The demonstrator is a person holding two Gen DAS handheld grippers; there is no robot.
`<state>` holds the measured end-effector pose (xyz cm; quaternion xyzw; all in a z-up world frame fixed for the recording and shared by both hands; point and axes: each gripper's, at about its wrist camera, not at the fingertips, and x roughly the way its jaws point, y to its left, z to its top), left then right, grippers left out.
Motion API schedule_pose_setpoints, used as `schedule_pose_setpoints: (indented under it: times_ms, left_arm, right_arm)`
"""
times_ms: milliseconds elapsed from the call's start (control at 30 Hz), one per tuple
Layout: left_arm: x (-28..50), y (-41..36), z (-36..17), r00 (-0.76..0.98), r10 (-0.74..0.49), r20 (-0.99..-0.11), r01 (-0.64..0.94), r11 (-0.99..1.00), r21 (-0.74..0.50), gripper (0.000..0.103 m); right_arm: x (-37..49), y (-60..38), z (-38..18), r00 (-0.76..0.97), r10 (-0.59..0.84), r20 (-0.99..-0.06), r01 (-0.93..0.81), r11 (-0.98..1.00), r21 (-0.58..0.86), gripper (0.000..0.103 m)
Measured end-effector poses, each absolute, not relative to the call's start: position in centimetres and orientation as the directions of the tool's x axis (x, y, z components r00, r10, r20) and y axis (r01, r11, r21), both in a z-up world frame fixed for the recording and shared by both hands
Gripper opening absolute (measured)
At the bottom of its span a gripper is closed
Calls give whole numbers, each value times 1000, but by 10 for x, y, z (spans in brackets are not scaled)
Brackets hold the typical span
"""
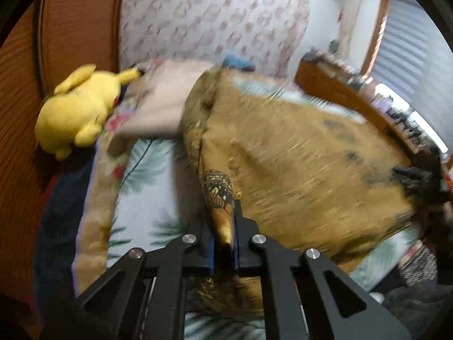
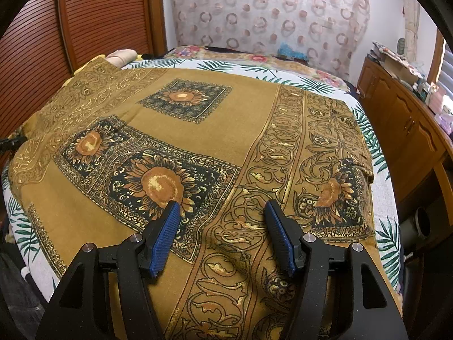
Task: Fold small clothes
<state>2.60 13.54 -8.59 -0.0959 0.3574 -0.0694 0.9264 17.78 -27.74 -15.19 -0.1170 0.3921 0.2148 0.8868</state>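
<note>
Cloth [image 2: 198,147] lies spread on the bed [image 2: 379,198]; plush toy [image 1: 76,110] at its left, cabinet [image 2: 402,119] at right.

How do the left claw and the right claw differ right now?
The left claw is shut, pinching a bunched edge of the mustard sunflower cloth; the right claw stands open, gripping nothing. The left claw has cloth between its pads; the right claw only hangs over flat cloth. Both have black frames with blue pads and point down at the same cloth.
</note>
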Motion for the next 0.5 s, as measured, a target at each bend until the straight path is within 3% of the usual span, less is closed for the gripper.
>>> schedule_pose_setpoints:
  times_ms: [200,500]
  left_arm:
    - [25,102,-33,795,-256,-550,173,965,-199,6]
    - [54,63,-4,793,-343,-503,293,939,-179,5]
  right_arm:
    - [178,-277,-152,601,289,-745,-472,881,-39,64]
    - [177,-277,-152,601,289,-745,-472,881,-39,64]
